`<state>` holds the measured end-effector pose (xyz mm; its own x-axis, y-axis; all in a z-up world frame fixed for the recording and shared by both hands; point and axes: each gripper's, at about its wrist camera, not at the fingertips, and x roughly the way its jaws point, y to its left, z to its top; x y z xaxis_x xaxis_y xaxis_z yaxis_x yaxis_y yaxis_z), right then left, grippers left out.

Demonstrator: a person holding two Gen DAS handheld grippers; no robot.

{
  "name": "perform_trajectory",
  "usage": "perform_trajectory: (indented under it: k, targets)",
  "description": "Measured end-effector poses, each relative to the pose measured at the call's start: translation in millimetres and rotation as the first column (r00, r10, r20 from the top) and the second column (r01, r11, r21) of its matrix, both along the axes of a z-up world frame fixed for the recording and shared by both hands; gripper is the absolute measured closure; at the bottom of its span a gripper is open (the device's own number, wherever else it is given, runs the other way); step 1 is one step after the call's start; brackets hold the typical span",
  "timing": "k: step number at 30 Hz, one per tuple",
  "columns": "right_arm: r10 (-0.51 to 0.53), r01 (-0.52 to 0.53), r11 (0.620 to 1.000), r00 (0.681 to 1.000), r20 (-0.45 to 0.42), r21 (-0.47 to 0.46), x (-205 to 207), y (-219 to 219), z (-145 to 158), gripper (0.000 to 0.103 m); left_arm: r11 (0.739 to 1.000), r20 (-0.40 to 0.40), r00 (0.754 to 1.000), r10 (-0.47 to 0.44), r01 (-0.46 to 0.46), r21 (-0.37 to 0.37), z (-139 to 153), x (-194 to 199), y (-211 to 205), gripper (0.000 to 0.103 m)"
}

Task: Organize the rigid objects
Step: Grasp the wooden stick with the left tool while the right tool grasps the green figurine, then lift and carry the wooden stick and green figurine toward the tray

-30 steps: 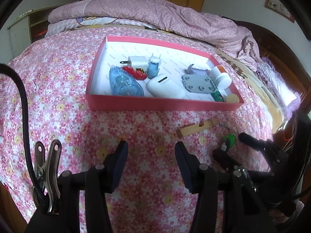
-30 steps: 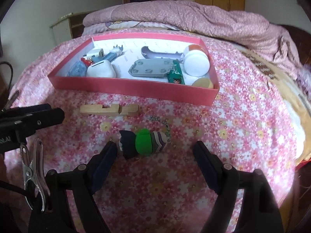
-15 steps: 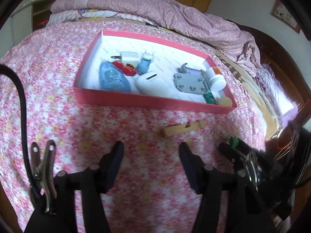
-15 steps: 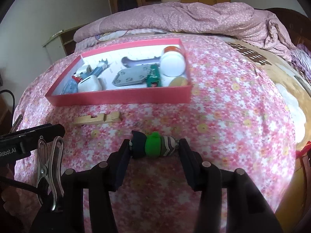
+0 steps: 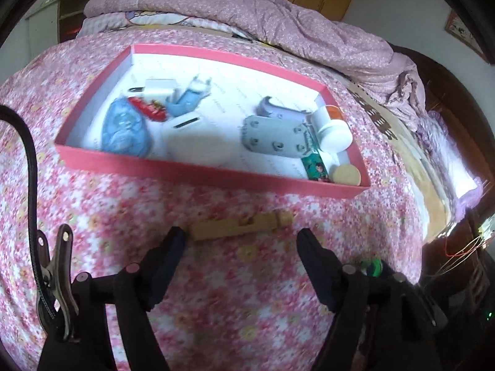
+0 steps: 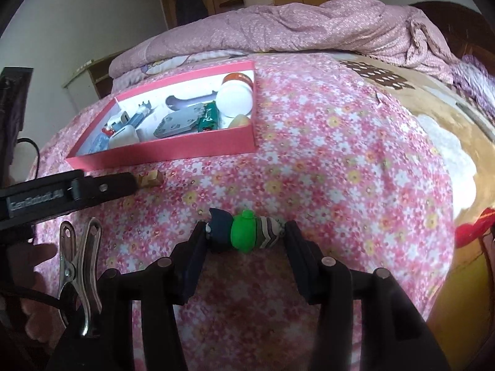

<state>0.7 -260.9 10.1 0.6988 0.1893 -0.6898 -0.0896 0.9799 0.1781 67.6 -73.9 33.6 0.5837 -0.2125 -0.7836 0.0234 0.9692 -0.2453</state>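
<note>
Left tongs (image 5: pixel 239 242) opened wider, nearing wooden block (image 5: pixel 241 225) | right tongs (image 6: pixel 246 232) clamp toy (image 6: pixel 244 231)

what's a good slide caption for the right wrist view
Right gripper clamps a green-banded toy figure end to end above the floral bedspread, the pink tray of sorted items beyond.

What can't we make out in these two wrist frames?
- Left wrist: green toy mostly hidden behind the left gripper finger.
- Right wrist: wooden piece half covered by that gripper's finger.
- Left wrist: motion blur leaves items in the pink box unidentifiable.
</note>
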Motion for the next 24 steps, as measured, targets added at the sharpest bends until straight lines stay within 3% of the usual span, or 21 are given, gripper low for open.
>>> perform_trajectory:
  k: [13,16,20,24]
  targets:
    - [0.005,-0.008,0.998,0.999,0.035,0.066,-4,-9,-4,0.052,0.989,0.032,0.997,0.074,-0.077,0.126,-9,13,-30,0.011]
    - [0.006,-0.009,0.998,0.999,0.037,0.063,-5,-9,-4,0.052,0.990,0.039,0.997,0.070,-0.074,0.122,-9,12,-28,0.012]
    - [0.005,-0.007,0.997,0.999,0.036,0.073,-5,-10,-4,0.052,0.984,0.053,0.997,0.056,-0.065,0.167,-10,9,-27,0.022]
    - [0.003,-0.006,0.997,0.999,0.036,0.078,-6,-10,-4,0.052,0.981,0.061,0.998,0.007,-0.018,0.194,-11,4,-26,0.022]
